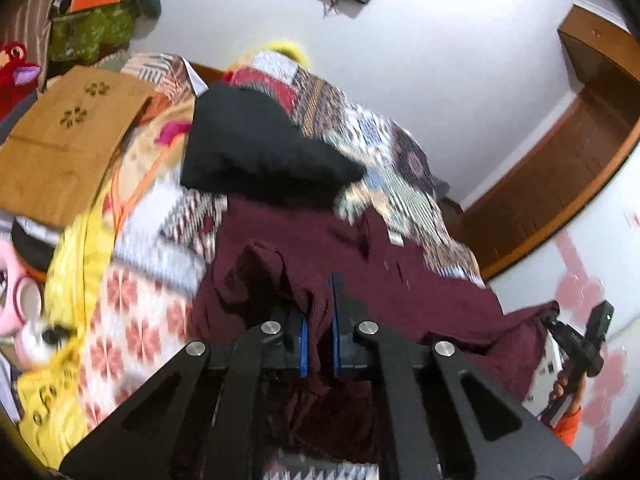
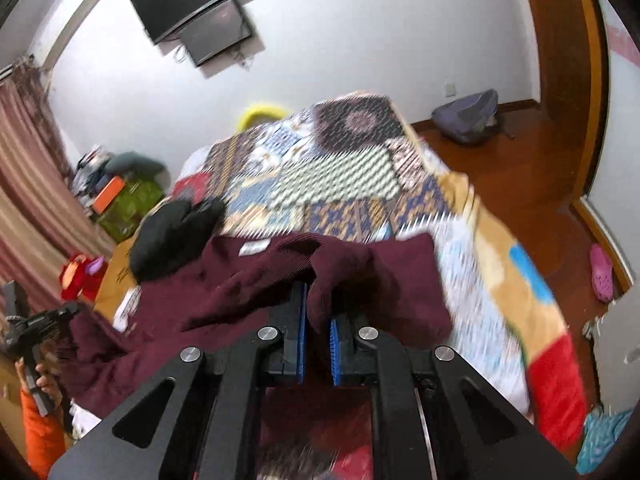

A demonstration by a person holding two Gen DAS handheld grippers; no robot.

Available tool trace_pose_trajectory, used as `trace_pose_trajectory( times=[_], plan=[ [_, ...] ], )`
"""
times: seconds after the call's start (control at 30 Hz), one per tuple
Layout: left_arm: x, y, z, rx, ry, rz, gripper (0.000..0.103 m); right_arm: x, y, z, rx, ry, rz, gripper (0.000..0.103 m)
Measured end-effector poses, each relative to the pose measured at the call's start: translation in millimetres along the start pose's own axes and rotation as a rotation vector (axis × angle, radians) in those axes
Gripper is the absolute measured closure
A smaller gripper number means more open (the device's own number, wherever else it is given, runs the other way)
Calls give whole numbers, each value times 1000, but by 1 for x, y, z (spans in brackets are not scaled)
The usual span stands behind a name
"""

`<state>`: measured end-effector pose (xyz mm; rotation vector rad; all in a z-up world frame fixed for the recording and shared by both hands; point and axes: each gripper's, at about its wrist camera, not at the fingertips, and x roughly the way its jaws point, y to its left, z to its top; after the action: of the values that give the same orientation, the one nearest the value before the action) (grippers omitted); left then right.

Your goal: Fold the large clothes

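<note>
A large maroon knitted garment (image 1: 400, 280) lies spread across the patterned bedspread (image 1: 360, 128). My left gripper (image 1: 319, 304) is shut on a bunched fold of the maroon garment, which hangs down between the blue pads. My right gripper (image 2: 318, 308) is shut on another fold of the same garment (image 2: 240, 284), lifted off the bed. The right gripper also shows in the left wrist view (image 1: 576, 340) at the far right, holding a corner. A black garment (image 1: 256, 148) lies on the bed beyond the maroon one.
A brown cardboard sheet (image 1: 68, 140) lies left of the bed. A red plush toy (image 1: 16, 76) and a green bag (image 1: 88, 36) stand by the curtain. A grey backpack (image 2: 468, 116) sits on the wooden floor. A pink shoe (image 2: 600, 272) lies right of the bed.
</note>
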<state>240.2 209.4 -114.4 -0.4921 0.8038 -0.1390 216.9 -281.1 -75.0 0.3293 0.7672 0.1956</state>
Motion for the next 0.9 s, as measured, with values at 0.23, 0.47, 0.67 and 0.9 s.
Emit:
trace_pose_trajectory(
  times=[0.23,0.47,0.67,0.9],
  plan=[
    [88,11,55,-28,10,107,96,89,-39,17,106,129,-60,95],
    [178,22,51,54,145,264,96,115,-52,16,150,208,-65,93],
    [185,6,46,156,174,316,90,89,-43,33,119,163,-127,67],
    [134,-24,55,197,103,216,60,50,-4,38,-29,70,-157,41]
  ],
)
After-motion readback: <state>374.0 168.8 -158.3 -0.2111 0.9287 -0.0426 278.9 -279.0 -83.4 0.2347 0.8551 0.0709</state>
